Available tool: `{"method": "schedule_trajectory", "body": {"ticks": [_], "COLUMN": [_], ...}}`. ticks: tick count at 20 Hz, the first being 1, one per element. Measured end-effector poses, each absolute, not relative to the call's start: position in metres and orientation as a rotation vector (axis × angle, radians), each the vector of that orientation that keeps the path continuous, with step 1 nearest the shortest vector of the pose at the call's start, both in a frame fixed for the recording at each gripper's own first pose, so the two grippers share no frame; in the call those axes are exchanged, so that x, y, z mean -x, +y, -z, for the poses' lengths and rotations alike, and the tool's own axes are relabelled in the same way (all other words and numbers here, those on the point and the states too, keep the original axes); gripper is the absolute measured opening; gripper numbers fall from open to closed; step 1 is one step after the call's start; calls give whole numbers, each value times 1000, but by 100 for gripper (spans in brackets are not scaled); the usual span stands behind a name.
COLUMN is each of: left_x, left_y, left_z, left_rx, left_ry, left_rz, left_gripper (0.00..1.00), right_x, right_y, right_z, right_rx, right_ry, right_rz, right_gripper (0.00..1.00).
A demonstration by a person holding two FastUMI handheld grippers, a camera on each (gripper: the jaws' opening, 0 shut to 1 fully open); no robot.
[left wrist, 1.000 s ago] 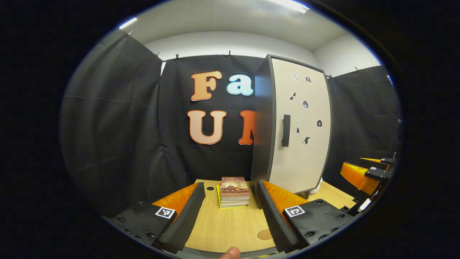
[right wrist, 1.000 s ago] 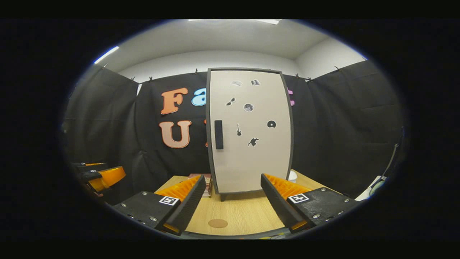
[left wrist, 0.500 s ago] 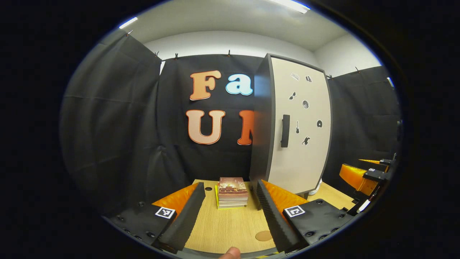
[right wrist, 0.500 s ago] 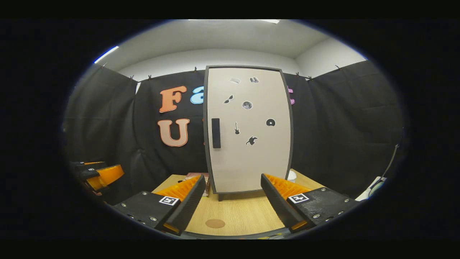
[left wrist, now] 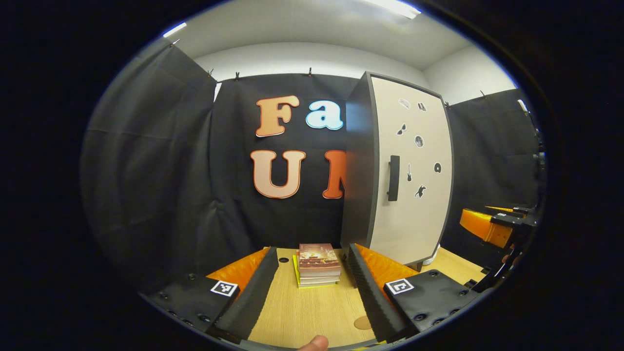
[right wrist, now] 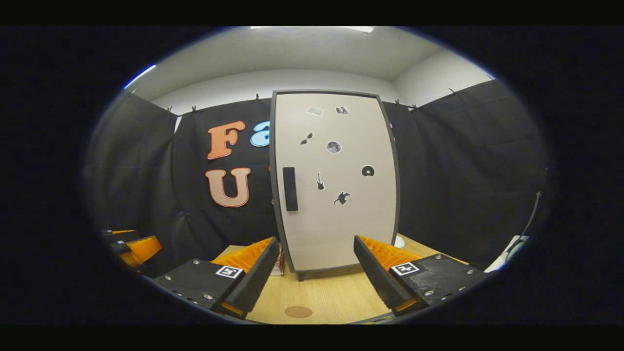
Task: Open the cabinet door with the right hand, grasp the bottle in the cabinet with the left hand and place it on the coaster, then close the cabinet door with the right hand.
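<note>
**Door shut, both grippers empty, approach to handle pending**

Right gripper [right wrist: 314,273]: jaws apart, nothing between them, held above the table [right wrist: 336,297] and facing the cabinet door [right wrist: 341,214] squarely. The door is closed. Its black vertical handle [right wrist: 290,188] sits near the left edge at mid-height, well apart from the gripper.

Left gripper [left wrist: 309,287]: jaws apart, empty, held low over the table and angled toward the cabinet's dark side panel [left wrist: 358,170]. A stack of books [left wrist: 318,264] lies on the table beyond the fingers, just beside the cabinet's left side.

Coaster [right wrist: 298,311]: small brown disc flat on the table in front of the cabinet, near the right gripper's fingers; also seen in the left gripper view [left wrist: 363,322].

Bottle: behind the closed door, hidden. Material, fill and weight cannot be told.

Handling judgement:
- The handle looks rigid and narrow; it should take a pinch across its width, at mid-length.
- The hinge is probably on the right edge, so the pull should swing in an arc, not straight back.
- The cabinet stands on short legs and may slide or tip if the door is tugged hard.
- A bottle is likely smooth and round: grip its body at mid-height, keep it upright.
</note>
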State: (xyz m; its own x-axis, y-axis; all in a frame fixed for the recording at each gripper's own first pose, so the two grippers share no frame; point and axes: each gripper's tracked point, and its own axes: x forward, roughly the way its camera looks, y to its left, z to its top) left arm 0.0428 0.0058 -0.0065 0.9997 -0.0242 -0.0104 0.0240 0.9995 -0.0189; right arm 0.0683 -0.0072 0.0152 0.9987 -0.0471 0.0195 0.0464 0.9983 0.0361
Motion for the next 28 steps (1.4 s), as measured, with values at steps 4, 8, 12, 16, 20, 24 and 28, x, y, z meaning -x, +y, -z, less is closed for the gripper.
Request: {"method": "schedule_trajectory", "body": {"ticks": [4,8,12,16,20,24,28], "left_x": [-55,-77,-105,-131,-151,-159,-159], "left_y": [25,50,71,80,89,100,107], "left_z": [9,10,14,29,48,52,53], "left_rx": [49,50,55,68,52,67,72], "left_ry": [24,26,36,61,105,117,114], "left_rz": [14,-41,-103,-136,-167,-193,-201], "left_gripper": [94,94,96,96,95,95,95], "right_x": [-111,-170,-234,-289,-327,-340,-341], "right_y": [3,17,34,40,41,42,42], "right_z": [-33,-53,-66,-69,-68,-61,-60], "right_rx": [-44,-30,-12,-1,-7,7,19], "right_ry": [-33,-54,-58,-47,-56,-31,-24], "right_rz": [25,-10,-47,-69,-72,-52,-43], "right_gripper": [95,95,95,95,87,51,30]}}
